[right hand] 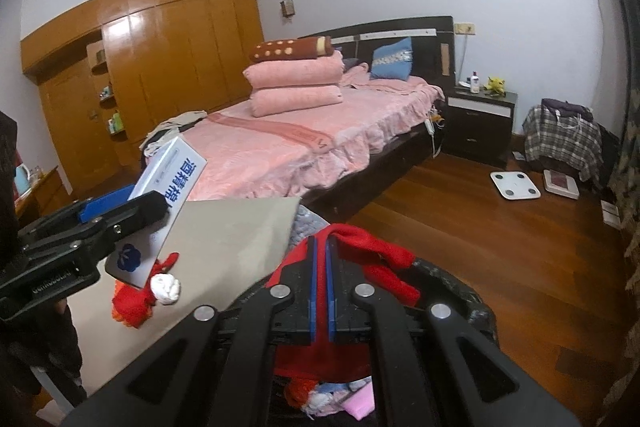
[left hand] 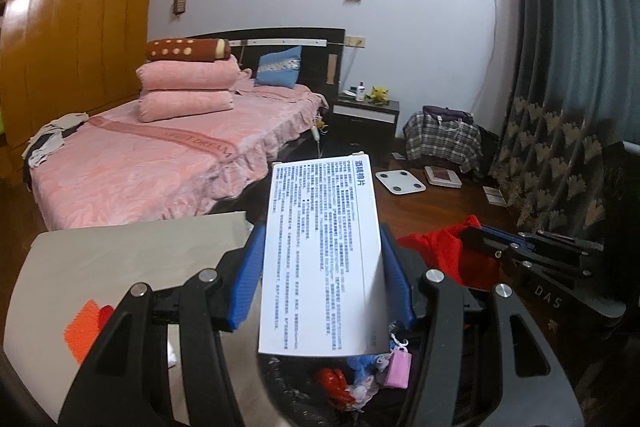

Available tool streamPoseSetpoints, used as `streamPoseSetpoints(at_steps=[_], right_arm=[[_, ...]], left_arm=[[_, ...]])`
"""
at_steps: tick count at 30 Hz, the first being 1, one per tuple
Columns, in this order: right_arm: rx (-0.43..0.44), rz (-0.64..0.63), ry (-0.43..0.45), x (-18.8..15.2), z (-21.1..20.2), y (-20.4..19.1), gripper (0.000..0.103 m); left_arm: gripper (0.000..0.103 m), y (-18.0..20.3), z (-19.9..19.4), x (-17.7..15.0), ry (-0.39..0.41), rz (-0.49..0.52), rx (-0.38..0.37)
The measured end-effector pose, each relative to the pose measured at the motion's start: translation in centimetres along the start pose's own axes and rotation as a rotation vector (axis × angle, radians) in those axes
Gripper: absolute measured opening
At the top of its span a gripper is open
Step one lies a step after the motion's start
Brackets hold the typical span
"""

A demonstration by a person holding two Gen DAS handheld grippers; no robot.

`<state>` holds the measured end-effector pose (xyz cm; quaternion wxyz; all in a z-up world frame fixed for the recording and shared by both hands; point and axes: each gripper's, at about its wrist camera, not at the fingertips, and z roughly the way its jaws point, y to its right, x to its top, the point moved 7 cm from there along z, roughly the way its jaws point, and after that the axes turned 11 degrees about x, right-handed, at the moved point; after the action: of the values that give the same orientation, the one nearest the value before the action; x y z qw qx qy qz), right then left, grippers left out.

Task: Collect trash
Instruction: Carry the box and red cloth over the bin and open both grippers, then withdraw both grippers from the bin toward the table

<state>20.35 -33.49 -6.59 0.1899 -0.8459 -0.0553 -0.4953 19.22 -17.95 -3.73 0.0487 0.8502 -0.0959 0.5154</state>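
White, flat cardboard box printed with blue text (left hand: pixel 320 251): I hold it in my left gripper (left hand: pixel 322 279), the blue pads pressed on its two long edges at roughly half opening, its long axis running away from me along the fingers. Directly beneath its near end lies the bin lined with a black bag (left hand: pixel 288 387), already holding a pink packet (left hand: pixel 396 367) and red and white scraps; by my judgement the drop needs only a release, as the box already overhangs the opening. Red fabric piece (right hand: pixel 360 247): my right gripper (right hand: pixel 321 291) is fully closed on it, the cloth draped over the far tips, above the right part of the same bag rim (right hand: pixel 472 291). The two grippers sit close, left one just left of the right. Grey tabletop (left hand: pixel 120 259) borders the bin on the left and could catch the box if it tips that way. Far off, a pink-covered bed (left hand: pixel 140 167) and a white bathroom scale (left hand: pixel 400 181) lie well clear.
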Motion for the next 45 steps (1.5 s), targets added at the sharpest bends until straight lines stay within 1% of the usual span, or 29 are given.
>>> streamPoseSetpoints(at_steps=[5, 8, 13, 14, 15, 16, 17, 18, 19, 20, 21, 25, 27, 28, 29, 30, 32, 34, 36, 38, 45], right_arm=[[-0.018, 0.023, -0.017, -0.9, 0.0, 2.0, 0.004], [-0.031, 0.033, -0.03, -1.6, 0.2, 3.0, 0.004], [-0.042, 0.053, -0.047, -2.7, 0.6, 4.3, 0.004], [-0.047, 0.054, -0.053, -3.0, 0.6, 4.5, 0.004], [-0.048, 0.054, -0.059, -3.1, 0.7, 4.8, 0.007], [-0.054, 0.056, -0.068, -3.2, 0.8, 5.0, 0.007], [-0.061, 0.058, -0.081, -3.5, 1.0, 5.2, 0.007], [-0.063, 0.059, -0.095, -3.8, 1.1, 5.4, 0.009], [-0.063, 0.06, -0.104, -4.0, 1.1, 5.5, 0.011], [-0.069, 0.062, -0.112, -4.3, 1.1, 5.6, 0.017], [-0.074, 0.067, -0.119, -4.5, 1.0, 5.7, 0.025], [-0.08, 0.076, -0.121, -5.0, 0.8, 5.6, 0.036], [-0.083, 0.075, -0.107, -4.8, 0.6, 5.3, 0.052], [-0.08, 0.071, -0.097, -4.6, 0.5, 4.9, 0.055], [-0.079, 0.067, -0.091, -4.5, 0.6, 4.6, 0.06], [-0.081, 0.056, -0.08, -4.2, 0.5, 4.3, 0.069], [-0.082, 0.038, -0.06, -3.7, 0.5, 3.4, 0.075], [-0.06, 0.018, -0.041, -3.0, 0.7, 2.0, 0.079], [-0.046, 0.004, -0.02, -2.4, 0.9, 0.9, 0.09], [-0.033, -0.006, 0.0, -2.0, 1.1, -0.2, 0.097], [0.038, -0.006, 0.002, -1.5, 4.0, -5.1, 0.097]], left_arm=[[0.054, 1.6, 1.8, -0.7, -0.018, 0.011, -0.028], [0.054, 2.7, 3.0, -1.8, -0.035, 0.021, -0.044], [0.054, 3.4, 4.4, -2.9, -0.058, 0.04, -0.062], [0.055, 3.7, 4.7, -3.1, -0.068, 0.047, -0.071], [0.055, 3.7, 5.0, -3.3, -0.083, 0.05, -0.079], [0.056, 3.8, 5.2, -3.5, -0.096, 0.045, -0.09], [0.065, 3.7, 5.4, -3.6, -0.104, 0.042, -0.1], [0.07, 3.5, 5.4, -3.8, -0.111, 0.035, -0.108], [0.071, 3.3, 5.4, -3.9, -0.109, 0.032, -0.105], [0.071, 2.9, 5.3, -4.0, -0.106, 0.033, -0.099], [0.074, 2.7, 5.3, -3.9, -0.105, 0.032, -0.095], [0.078, 1.3, 4.6, -3.7, -0.09, 0.03, -0.057], [0.083, 0.3, 4.1, -3.5, -0.079, 0.023, -0.032], [0.085, -0.3, 3.8, -3.4, -0.073, 0.018, -0.02], [0.087, -0.9, 3.5, -3.3, -0.069, 0.014, -0.009], [0.087, -1.8, 3.2, -3.2, -0.064, 0.011, 0.005], [0.091, -3.1, 2.7, -3.2, -0.06, 0.007, 0.031], [0.092, -4.8, 2.1, -3.2, -0.058, -0.004, 0.054], [0.092, -6.9, 1.5, -3.5, -0.062, -0.014, 0.093], [0.092, -8.6, 1.1, -3.8, -0.065, -0.029, 0.121], [0.092, -16.1, -1.2, -5.2, -0.065, -0.06, 0.254]])
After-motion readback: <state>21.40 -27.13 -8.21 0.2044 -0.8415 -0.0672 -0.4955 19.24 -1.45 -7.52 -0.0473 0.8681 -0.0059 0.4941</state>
